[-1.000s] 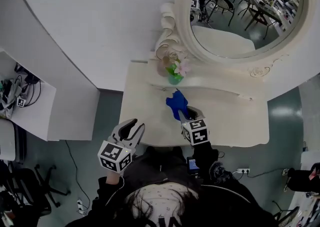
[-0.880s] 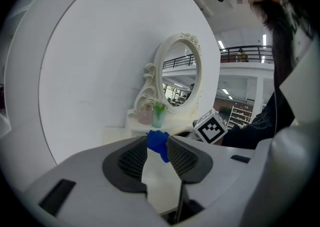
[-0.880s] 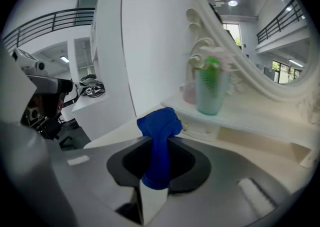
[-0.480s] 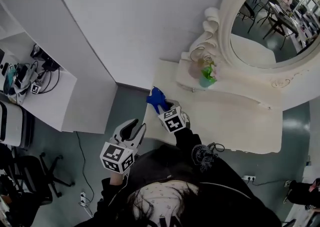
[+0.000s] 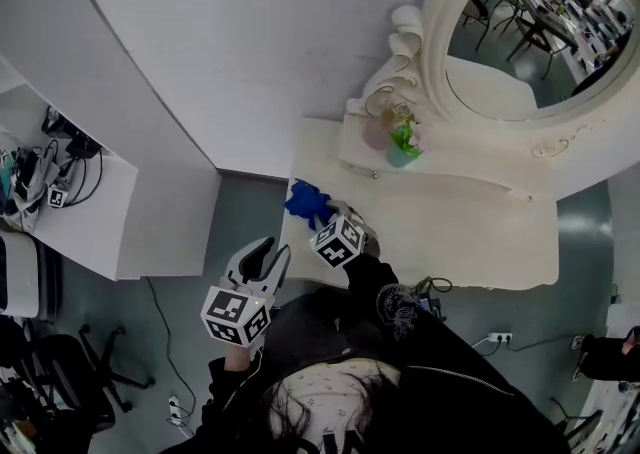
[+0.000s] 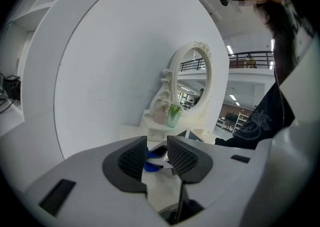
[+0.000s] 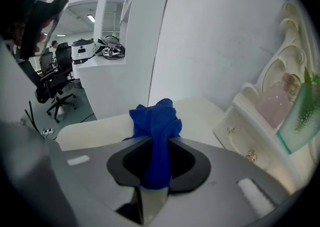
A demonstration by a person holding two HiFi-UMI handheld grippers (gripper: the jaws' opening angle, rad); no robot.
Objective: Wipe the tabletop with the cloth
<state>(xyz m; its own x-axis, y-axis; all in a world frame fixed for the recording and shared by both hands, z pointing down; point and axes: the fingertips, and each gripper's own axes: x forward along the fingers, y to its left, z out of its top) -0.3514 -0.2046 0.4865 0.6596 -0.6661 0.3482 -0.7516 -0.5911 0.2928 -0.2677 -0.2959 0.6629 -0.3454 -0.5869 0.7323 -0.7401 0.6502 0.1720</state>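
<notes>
The blue cloth (image 5: 307,200) is bunched up at the left edge of the cream tabletop (image 5: 450,232). My right gripper (image 5: 323,216) is shut on it, its marker cube just behind. In the right gripper view the cloth (image 7: 155,121) runs up from between the jaws of the right gripper (image 7: 157,163) and rests over the tabletop (image 7: 200,111) near its corner. My left gripper (image 5: 262,254) hangs off the table's left front, above the floor, open and holding nothing. In the left gripper view, the cloth (image 6: 151,161) shows through the gap of the left gripper (image 6: 156,157).
A raised shelf at the table's back carries a green vase (image 5: 403,148) and a pink bottle (image 5: 376,132), below an oval mirror (image 5: 520,32). A white desk (image 5: 80,222) with cables stands to the left. An office chair (image 5: 60,382) is on the floor.
My right gripper has carried the cloth from the middle of the tabletop to its left edge. The head view has swung with it. My left gripper has stayed put.
</notes>
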